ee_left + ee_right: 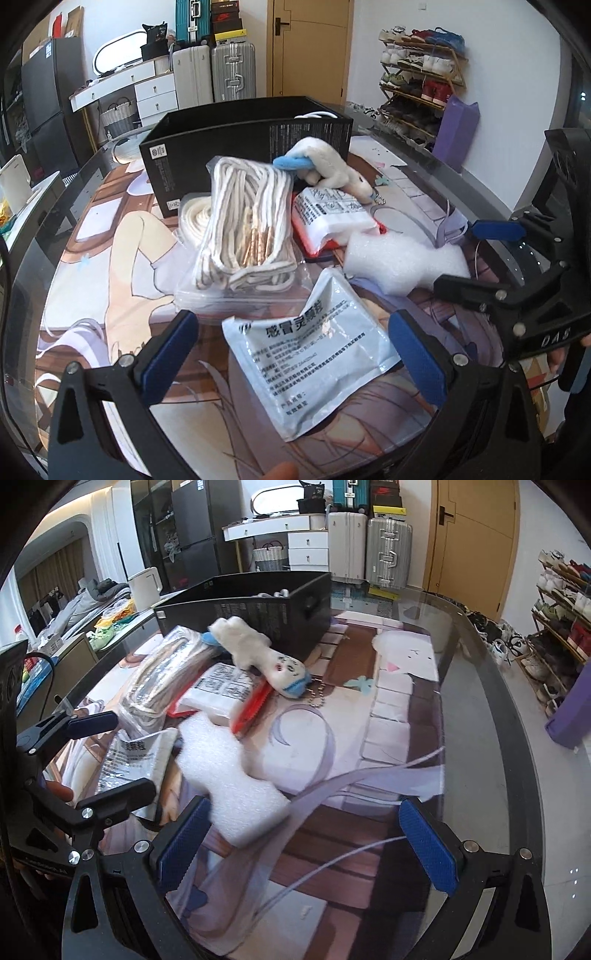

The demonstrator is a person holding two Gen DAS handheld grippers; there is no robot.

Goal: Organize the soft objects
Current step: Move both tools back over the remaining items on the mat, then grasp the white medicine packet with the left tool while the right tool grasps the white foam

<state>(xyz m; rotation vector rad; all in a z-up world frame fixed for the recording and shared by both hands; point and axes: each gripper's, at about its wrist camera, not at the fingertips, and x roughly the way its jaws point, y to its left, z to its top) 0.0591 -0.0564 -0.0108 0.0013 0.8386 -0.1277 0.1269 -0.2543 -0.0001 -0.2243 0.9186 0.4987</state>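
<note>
Blue-padded fingers of the left hand-held gripper [291, 354] are spread wide and empty over a white sachet [314, 354] lying flat on the bench [110, 236]. At 12 o'clock a bagged cord bundle [247, 221] leans before a black box [243, 140].

Seen from the right wrist, the right hand-held gripper [306, 845] is likewise wide open, holding nothing; white foam [229, 779] lies at 11 o'clock, a plush toy [258, 650] beyond.
</note>
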